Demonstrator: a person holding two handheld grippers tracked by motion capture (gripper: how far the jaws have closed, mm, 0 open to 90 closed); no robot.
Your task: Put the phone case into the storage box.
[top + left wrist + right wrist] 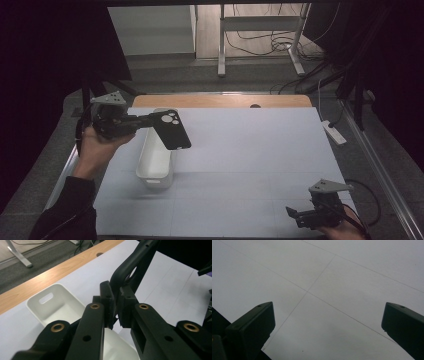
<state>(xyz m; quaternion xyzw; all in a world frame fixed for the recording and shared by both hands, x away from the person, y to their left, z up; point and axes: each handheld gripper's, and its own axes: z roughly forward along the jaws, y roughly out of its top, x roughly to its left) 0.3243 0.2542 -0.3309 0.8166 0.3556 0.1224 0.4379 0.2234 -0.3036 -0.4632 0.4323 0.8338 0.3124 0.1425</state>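
Black phone case (175,131), no readable branding, clenched in left hand-held gripper (150,119) above white bin (155,165); right hand-held gripper (295,216) released.

The phone case (172,129) hangs above the bin (155,162), left of table (260,150) centre.

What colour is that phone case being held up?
Black; the phone case shows best in the high view.

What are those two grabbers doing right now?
Left gripper: jaws shut on the black phone case.
Right gripper: jaws open, holding nothing.
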